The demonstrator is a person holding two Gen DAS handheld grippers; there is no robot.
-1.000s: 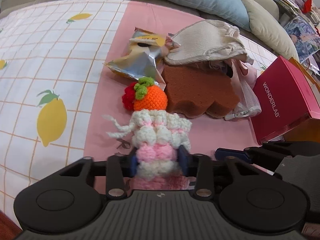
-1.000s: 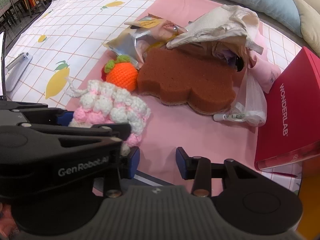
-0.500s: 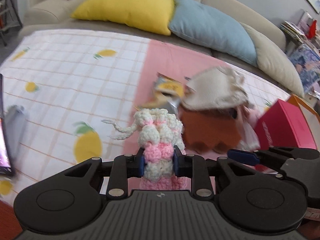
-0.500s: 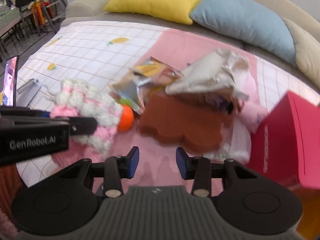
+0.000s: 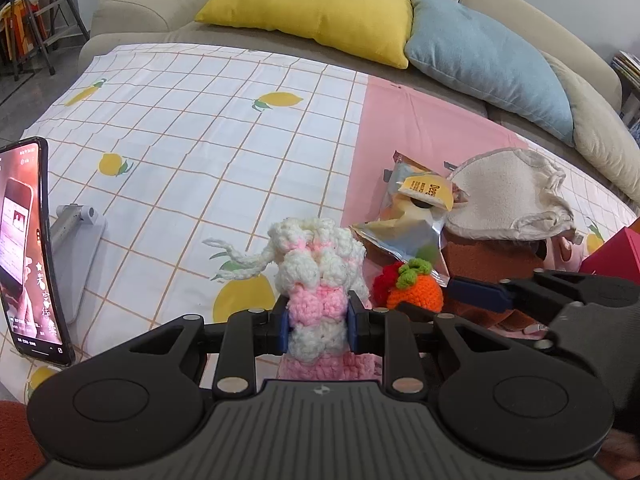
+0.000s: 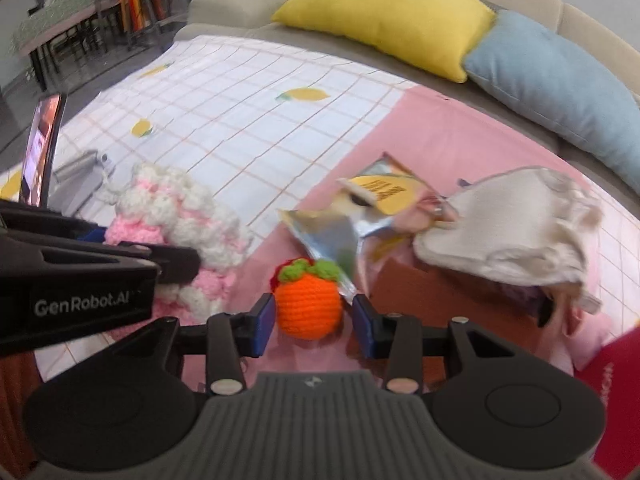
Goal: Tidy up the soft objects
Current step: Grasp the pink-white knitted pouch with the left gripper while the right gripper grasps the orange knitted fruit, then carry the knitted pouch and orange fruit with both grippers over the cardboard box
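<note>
Only the beige fabric pouch shows; its contents stay hidden.

Ahead of me a beige sofa carries a yellow cushion beside a blue cushion, the two touching. A white checked sheet printed with lemons meets a pink cloth. At my far left a lit phone stands upright on its grey stand. A red box sits at my right edge.
</note>
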